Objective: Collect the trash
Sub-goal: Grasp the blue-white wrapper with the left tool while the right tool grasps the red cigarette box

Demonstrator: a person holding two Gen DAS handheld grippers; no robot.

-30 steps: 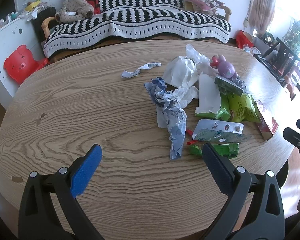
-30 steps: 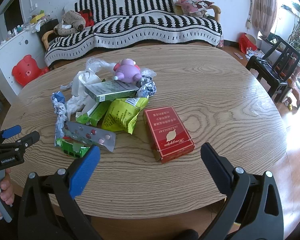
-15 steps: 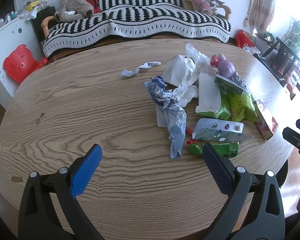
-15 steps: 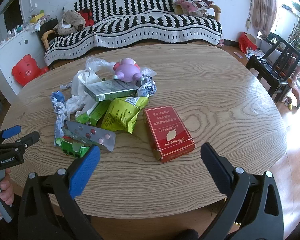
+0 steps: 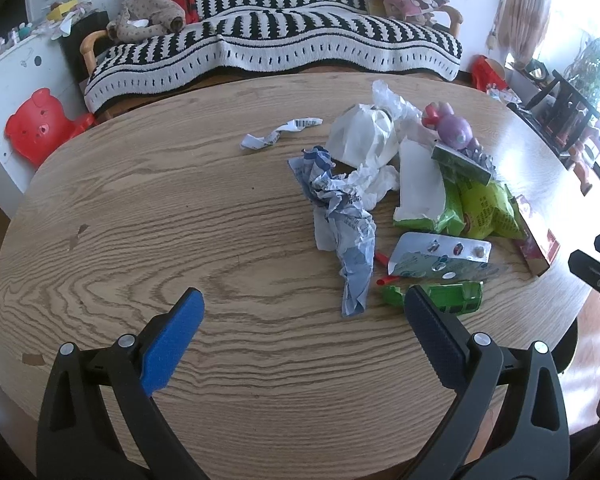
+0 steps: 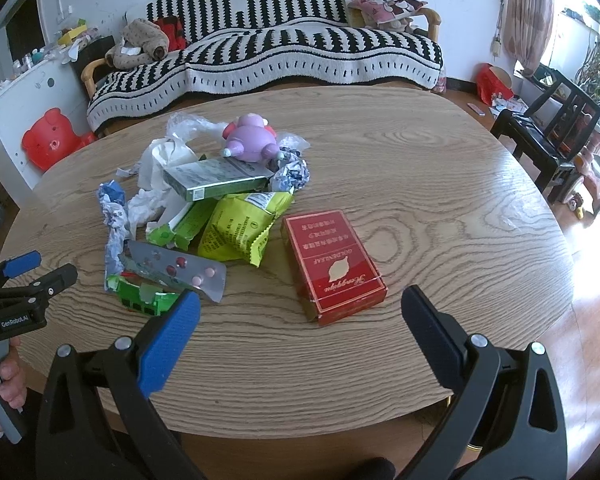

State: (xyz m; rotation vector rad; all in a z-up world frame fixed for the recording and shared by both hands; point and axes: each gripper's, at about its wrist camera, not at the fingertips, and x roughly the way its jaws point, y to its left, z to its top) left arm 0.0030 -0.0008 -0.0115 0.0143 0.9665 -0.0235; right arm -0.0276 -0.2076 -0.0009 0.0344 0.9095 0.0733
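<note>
Both grippers, left (image 5: 302, 332) and right (image 6: 300, 330), hang wide open and empty over the near edge of the tabletop (image 5: 140, 208). The trash (image 6: 204, 216) lies mid-tabletop, red box (image 6: 332, 264) nearest, purple toy (image 6: 252, 144) farthest.

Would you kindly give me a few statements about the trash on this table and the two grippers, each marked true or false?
1. Both the left gripper and the right gripper are open and hold nothing. True.
2. The red box lies flat on the table. True.
3. The blister pack lies on top of the red box. False: it lies to the box's left, apart from it.
4. The purple toy sits at the table's near edge. False: it is at the far side of the pile.
5. A paper strip lies apart from the pile. True.
</note>
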